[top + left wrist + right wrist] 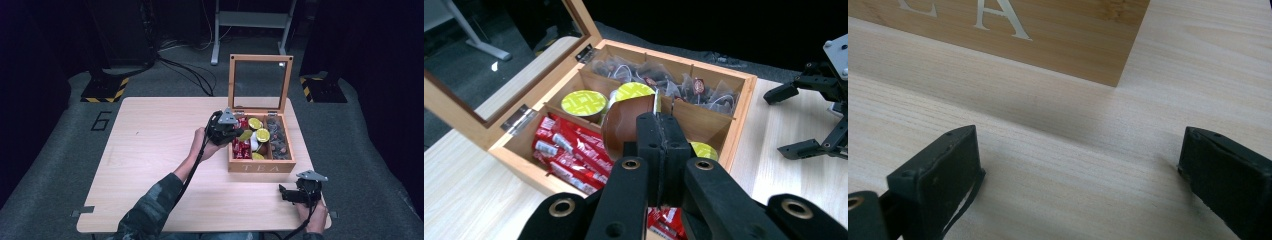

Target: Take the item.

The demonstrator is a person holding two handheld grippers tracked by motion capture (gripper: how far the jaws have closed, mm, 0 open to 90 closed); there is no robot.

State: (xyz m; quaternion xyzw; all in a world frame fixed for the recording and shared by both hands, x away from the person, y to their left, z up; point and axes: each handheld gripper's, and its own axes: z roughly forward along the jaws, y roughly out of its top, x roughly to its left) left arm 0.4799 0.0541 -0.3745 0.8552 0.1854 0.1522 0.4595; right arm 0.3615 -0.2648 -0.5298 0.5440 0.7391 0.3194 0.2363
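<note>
A wooden tea box (261, 167) stands open on the table, its glass lid (260, 82) upright. My left gripper (236, 133) hovers over the box's left half, shut on the rim of a brown capsule with a lime-green lid (624, 125). In the left gripper view the jaws (659, 121) meet on that rim, above red sachets (569, 150) and other lime-lidded capsules (583, 103). My right gripper (284, 193) rests low near the table's front right corner, open and with nothing between its jaws (1078, 160), pointing at the box's front wall (1048, 30).
Tea bags (664, 80) fill the box's far compartments. The light wooden table (150, 150) stretches left of the box. A metal stand (250, 25) and black cables (190, 70) lie on the floor behind. A person's sleeve (150, 205) comes in from the bottom.
</note>
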